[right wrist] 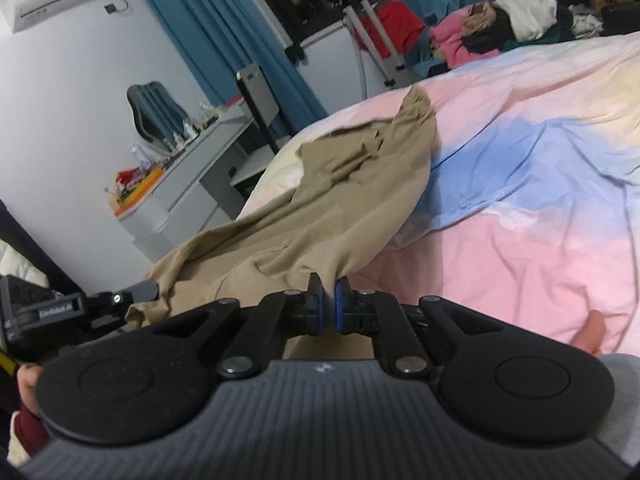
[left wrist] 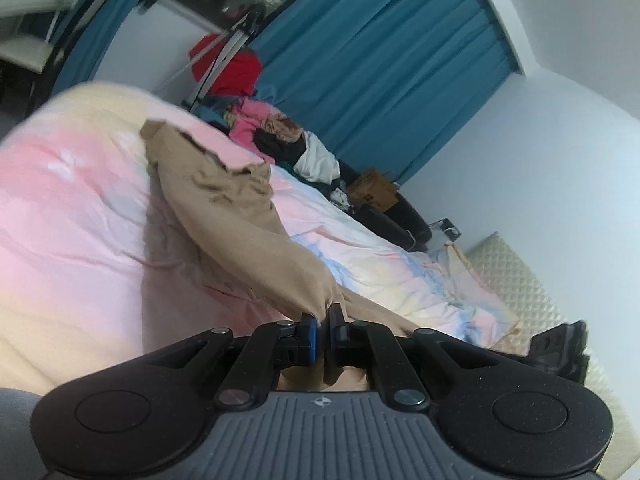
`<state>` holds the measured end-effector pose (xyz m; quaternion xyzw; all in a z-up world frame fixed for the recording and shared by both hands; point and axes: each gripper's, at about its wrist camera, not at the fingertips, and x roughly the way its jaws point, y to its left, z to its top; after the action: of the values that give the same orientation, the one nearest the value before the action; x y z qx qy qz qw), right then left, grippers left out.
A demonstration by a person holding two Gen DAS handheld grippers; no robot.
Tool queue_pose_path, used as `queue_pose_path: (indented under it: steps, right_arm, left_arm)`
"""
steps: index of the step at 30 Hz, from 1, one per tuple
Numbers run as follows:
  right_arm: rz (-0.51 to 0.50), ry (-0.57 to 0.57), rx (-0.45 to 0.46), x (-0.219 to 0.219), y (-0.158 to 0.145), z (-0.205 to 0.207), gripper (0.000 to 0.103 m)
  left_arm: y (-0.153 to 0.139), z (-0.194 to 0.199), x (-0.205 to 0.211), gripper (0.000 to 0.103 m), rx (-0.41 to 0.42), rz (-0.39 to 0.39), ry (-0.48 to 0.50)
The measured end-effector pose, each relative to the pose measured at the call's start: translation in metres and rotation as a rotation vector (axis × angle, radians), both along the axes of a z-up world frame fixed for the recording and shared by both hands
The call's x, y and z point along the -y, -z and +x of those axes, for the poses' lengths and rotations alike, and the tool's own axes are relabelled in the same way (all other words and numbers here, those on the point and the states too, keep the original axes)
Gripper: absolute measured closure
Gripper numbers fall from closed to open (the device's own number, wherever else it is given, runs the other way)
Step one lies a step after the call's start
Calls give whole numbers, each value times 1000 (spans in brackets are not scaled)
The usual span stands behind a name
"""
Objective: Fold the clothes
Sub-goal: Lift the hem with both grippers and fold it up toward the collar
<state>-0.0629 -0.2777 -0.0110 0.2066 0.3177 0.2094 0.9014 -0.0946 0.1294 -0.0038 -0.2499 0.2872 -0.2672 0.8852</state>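
Note:
A tan garment [left wrist: 236, 216] lies stretched across a pink, blue and yellow bed cover [left wrist: 80, 216]. My left gripper [left wrist: 323, 320] is shut on its near edge and lifts the cloth off the bed. In the right wrist view the same tan garment [right wrist: 344, 200] runs from the far bed edge to my right gripper [right wrist: 328, 292], which is shut on another part of the near edge. The other gripper shows at the lower right of the left wrist view [left wrist: 560, 344] and at the left of the right wrist view [right wrist: 60, 308].
A pile of mixed clothes [left wrist: 280, 136] lies at the far end of the bed, also in the right wrist view [right wrist: 500, 32]. A tripod [right wrist: 376, 36], a desk [right wrist: 192, 184] and chair stand beside the bed. Blue curtains [left wrist: 380, 60] hang behind. A cardboard box [left wrist: 372, 192] sits nearby.

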Motion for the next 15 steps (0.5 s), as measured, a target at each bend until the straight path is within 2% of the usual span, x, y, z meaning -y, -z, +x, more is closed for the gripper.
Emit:
queue_pose_path:
  steps: [5,11,15]
  right_arm:
    - [-11,37,44,-7,-5,33,94]
    - [-43,85,101,-27,-11,108,94]
    - [-87,123,115,-43,-3,164,94]
  left_arm:
    - [-7,35,6,97,35,18,-54]
    - [-18,108,17,97,90,152,-113]
    - [-9,167,26,97,101,239,-151]
